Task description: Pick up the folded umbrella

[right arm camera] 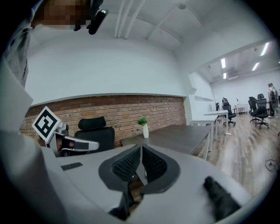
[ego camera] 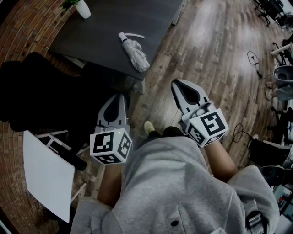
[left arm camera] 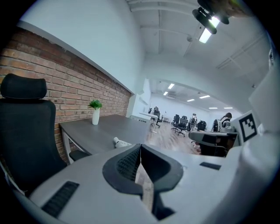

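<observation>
The folded umbrella (ego camera: 133,51), pale grey with a white handle, lies near the front right corner of the dark table (ego camera: 105,27). In the left gripper view the umbrella (left arm camera: 120,142) shows just beyond the jaw tips, on the table's near edge. My left gripper (ego camera: 121,97) is shut and empty, short of the table and below the umbrella in the head view. My right gripper (ego camera: 175,83) is shut too, over the wooden floor to the right of the table corner. Both grippers (left arm camera: 141,146) (right arm camera: 141,148) hold nothing. The right gripper view does not show the umbrella.
A white vase with a green plant (ego camera: 82,8) stands at the table's far side. A black office chair (ego camera: 41,91) sits left of the table by the brick wall. A white board on a frame (ego camera: 46,176) is at lower left. Cables (ego camera: 254,59) and more chairs lie to the right.
</observation>
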